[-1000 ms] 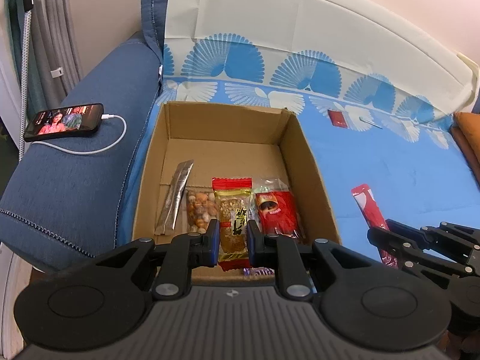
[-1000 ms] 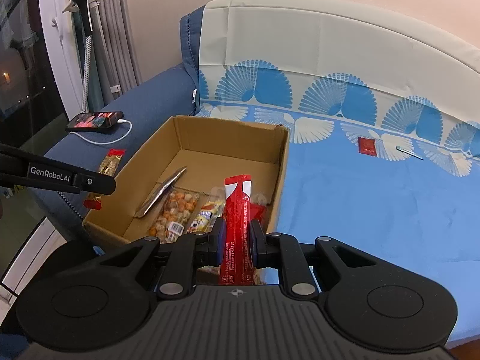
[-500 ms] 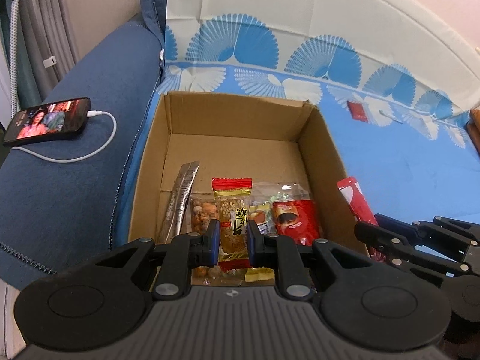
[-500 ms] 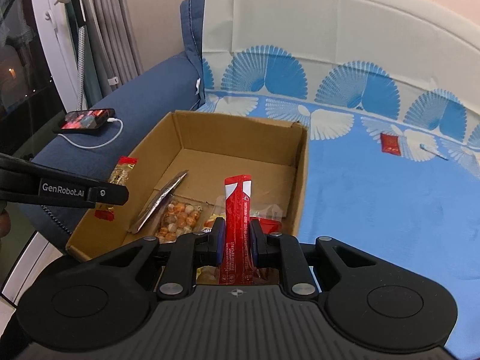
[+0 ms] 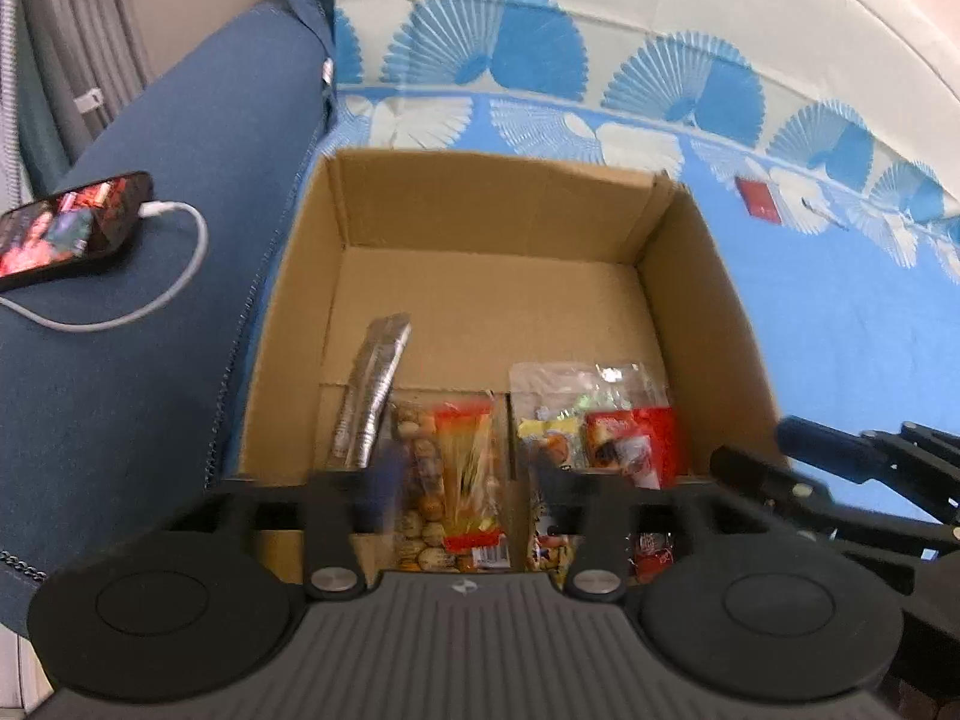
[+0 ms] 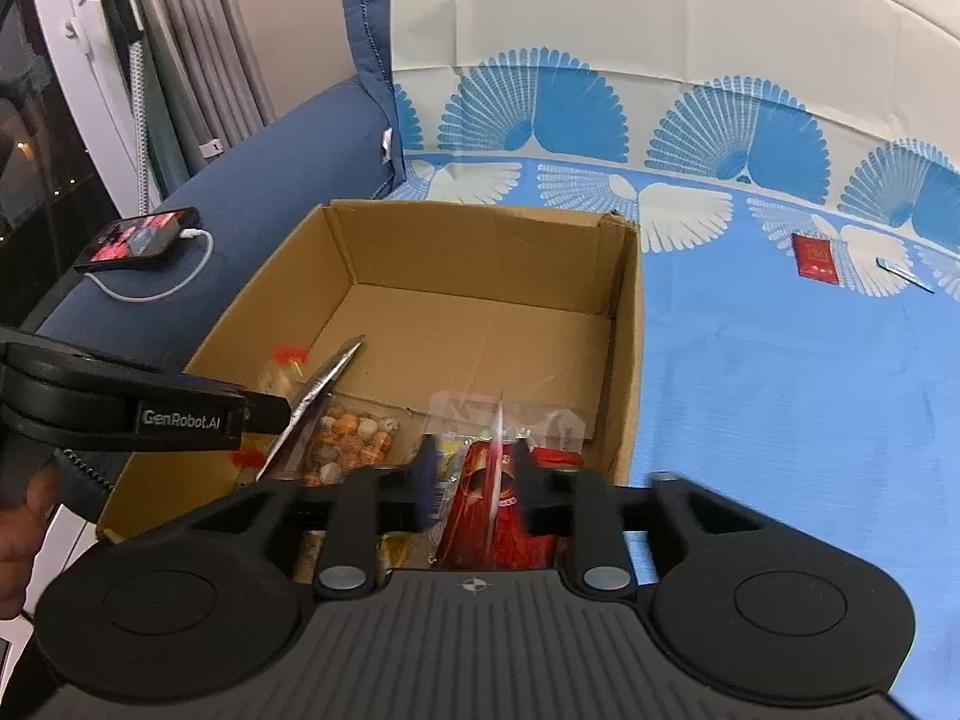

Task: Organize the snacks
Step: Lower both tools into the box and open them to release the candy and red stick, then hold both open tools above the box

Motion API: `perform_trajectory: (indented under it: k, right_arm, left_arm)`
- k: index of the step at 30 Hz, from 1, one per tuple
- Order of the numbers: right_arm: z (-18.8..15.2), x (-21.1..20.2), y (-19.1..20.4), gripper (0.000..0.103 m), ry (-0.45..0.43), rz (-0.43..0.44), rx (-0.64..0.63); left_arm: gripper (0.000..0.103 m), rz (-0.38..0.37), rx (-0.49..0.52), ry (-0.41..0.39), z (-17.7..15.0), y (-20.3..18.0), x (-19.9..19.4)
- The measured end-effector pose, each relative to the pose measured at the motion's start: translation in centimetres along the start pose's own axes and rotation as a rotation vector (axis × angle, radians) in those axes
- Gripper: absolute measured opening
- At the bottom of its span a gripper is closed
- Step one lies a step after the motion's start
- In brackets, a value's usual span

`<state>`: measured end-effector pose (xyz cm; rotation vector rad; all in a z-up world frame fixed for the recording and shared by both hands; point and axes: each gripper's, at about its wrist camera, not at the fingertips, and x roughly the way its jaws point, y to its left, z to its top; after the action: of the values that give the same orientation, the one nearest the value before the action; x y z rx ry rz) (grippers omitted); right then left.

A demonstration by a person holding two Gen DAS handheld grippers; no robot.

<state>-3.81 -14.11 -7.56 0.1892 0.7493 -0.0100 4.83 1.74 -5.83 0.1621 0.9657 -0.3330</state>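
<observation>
Both tongs over the near end of the cardboard box [image 5: 690, 276], jaws opening.

Left gripper [image 5: 459, 480]: jaws wide, clear of the yellow snack packet with red ends [image 5: 465, 468], seen blurred between them above the nut bag [image 5: 420, 480]; judged released, dropping.

Right gripper [image 6: 474, 474]: jaws parting, red stick pack [image 6: 495, 480] between them edge-on and blurred; no pad contact visible, judged slipping free.

Silver sachet [image 5: 372, 396] and clear candy bag [image 5: 576, 396] already on the box floor.

Risks:
- Stick pack landing upright on the red packet [image 6: 558, 456], leaning on the right wall or tipping out over the low near rim.
- Yellow packet piling on the nuts, not lying flat.
- Grippers close side by side; clash possible on withdrawal.

Room and edges: far half of the box floor bare. Blue patterned cover [image 6: 780, 390] to the right open, with a small red sachet [image 6: 813, 255] still outside, well apart. Phone [image 5: 66, 228] and cable on the sofa arm left of the box; swing that way to be avoided.
</observation>
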Motion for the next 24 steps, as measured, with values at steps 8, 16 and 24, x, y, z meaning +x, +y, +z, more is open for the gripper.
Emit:
perform_trajectory:
  k: [8, 16, 24]
  right_arm:
    - [-1.6, -3.0, 0.5, 0.086, 0.017, -0.017, 0.030]
    - [-5.7, -9.1, 2.5, 0.094, -0.041, -0.056, 0.017]
    - [-7.3, -13.6, 3.8, 0.096, -0.131, -0.069, -0.042]
  left_arm:
    - [0.103, 0.088, -0.027, -0.004, -3.3, 1.1, -3.6]
    - [0.103, 0.121, -0.120, -0.023, -8.5, 0.5, -8.6]
    - [0.103, 0.133, -0.074, -0.117, -10.0, -1.1, -12.6]
